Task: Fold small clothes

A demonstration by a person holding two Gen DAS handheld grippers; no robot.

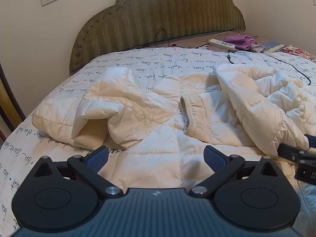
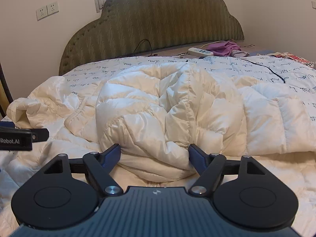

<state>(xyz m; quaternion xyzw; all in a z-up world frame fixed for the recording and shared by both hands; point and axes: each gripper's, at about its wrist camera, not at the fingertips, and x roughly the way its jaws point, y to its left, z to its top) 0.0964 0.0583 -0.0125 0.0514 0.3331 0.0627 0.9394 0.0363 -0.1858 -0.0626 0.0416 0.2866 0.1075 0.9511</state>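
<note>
Cream quilted jacket [image 1: 158, 106] spread on lettered bedspread [image 1: 158, 59]. Left gripper [image 1: 156, 156] open above near hem. Right gripper [image 2: 155, 156] open, bunched fold between pads, ungripped.

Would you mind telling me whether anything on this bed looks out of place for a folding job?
Yes: a white power strip and a black cable lie on the quilt, the cable close to the crumpled cream jacket. Purple clothes sit bunched by the headboard.
</note>
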